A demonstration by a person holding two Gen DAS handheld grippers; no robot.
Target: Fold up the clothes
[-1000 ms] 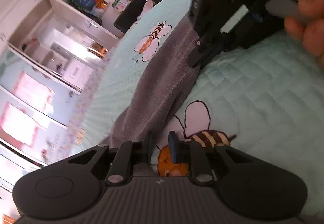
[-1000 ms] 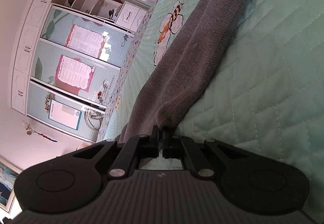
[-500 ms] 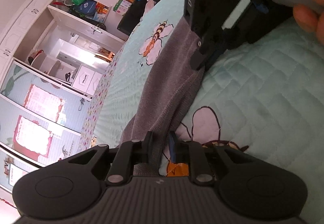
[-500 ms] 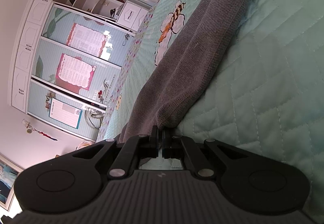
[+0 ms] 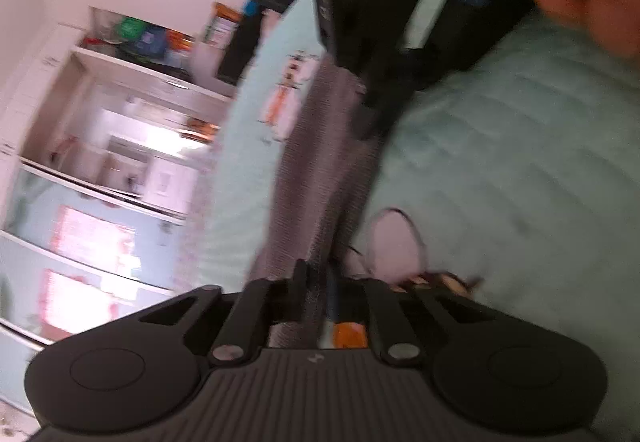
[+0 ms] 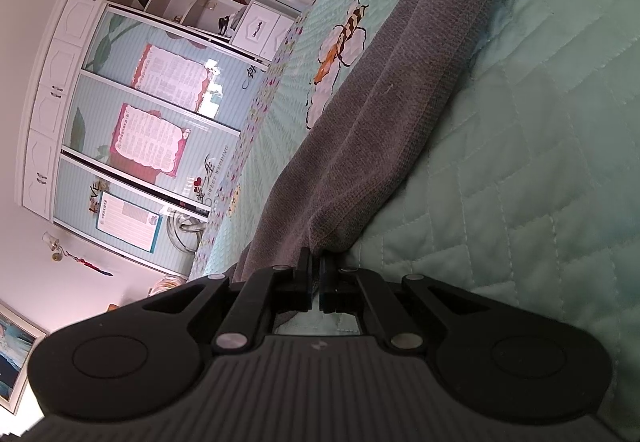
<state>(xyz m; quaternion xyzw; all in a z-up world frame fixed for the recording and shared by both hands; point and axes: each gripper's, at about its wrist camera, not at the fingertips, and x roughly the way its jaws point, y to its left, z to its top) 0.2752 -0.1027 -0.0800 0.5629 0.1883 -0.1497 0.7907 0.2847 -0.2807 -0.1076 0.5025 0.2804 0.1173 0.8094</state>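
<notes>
Jaws on my right gripper [image 6: 315,278] are pinched nearly together on the near edge of the grey garment [image 6: 384,114], with only a sliver of light between the pads. From that pinch the cloth runs straight ahead and away, a long folded band lying on the green quilted bed [image 6: 540,162], its long axis in line with the fingers and tilting slightly to the right as it recedes. A bee print [image 6: 340,54] sits on the quilt just left of the band, farther out.

On my left gripper [image 5: 316,282] the jaws stand a little wider, yet the same grey garment [image 5: 320,170] passes between them and I judge it held; that view is blurred, so I would not swear how firmly. Ahead of those jaws the band stretches off to where the right gripper [image 5: 372,122] comes down onto it, with the person's hand [image 5: 592,6] behind, up and to the right.

So both grippers sit on one edge of the band, left nearer its one end, right toward the other. I reckon the coming move is to carry that shared edge sideways across the band's long axis, both together, keeping it taut between them.
</notes>
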